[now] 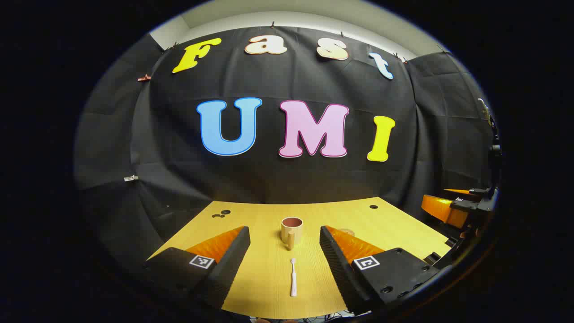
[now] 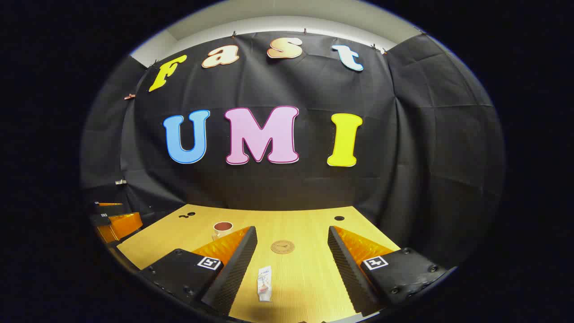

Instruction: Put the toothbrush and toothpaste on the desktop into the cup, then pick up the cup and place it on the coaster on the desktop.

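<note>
In the left gripper view a white toothbrush [image 1: 293, 278] lies on the wooden desktop [image 1: 269, 224], pointing at a tan cup [image 1: 291, 230] with a dark inside. My left gripper [image 1: 284, 244] is open above the desk, its fingers either side of brush and cup, touching neither. In the right gripper view a small toothpaste tube [image 2: 264, 282] lies flat between the fingers of my open right gripper [image 2: 292, 244]. Beyond it is a round wooden coaster [image 2: 282, 246]. The cup [image 2: 222, 229] stands to the left, partly behind the left finger. The coaster's edge [image 1: 347, 232] peeks past my left gripper's right finger.
The desktop [image 2: 305, 224] has small dark cable holes [image 1: 373, 207] near its back edge [image 2: 339, 218]. The other gripper shows at the far right [image 1: 453, 208] of the left gripper view and at the far left [image 2: 112, 222] of the right gripper view.
</note>
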